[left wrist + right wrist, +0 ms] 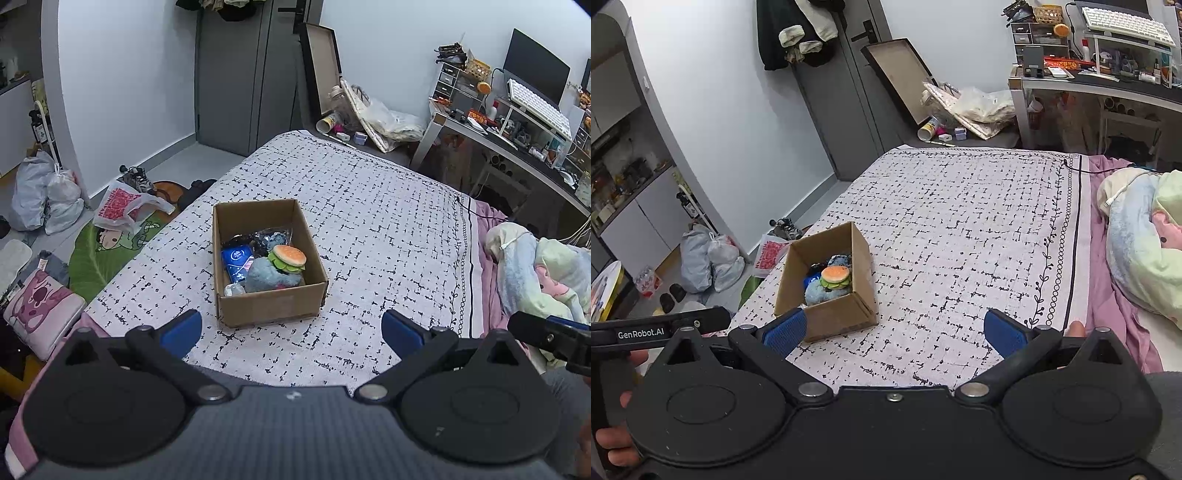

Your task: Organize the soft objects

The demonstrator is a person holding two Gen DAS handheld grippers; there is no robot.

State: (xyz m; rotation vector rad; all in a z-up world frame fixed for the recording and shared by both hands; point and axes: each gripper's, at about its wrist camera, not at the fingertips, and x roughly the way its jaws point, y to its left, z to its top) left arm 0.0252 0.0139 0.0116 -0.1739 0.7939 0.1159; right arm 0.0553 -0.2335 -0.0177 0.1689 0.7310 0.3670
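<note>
Both grippers, left (291, 328) and right (894, 330), hang wide and empty over the bedspread (369, 221); ahead, the cardboard box (271, 306) holds the burger plush (287, 258) (perched on top) — a careless nudge could topple it.

A bed (369, 206) under a white cover with black dashes fills the middle of the room. Pale walls (129, 92) meet a grey floor (177, 155), and a grey door (849, 103) stands at the far side with clothes (801, 33) hanging at its top. A cluttered desk (517, 144) sits far right, carrying a monitor (535, 66) and white keyboard (535, 107). Tied plastic bags (44, 192) lie on the floor at left.
</note>
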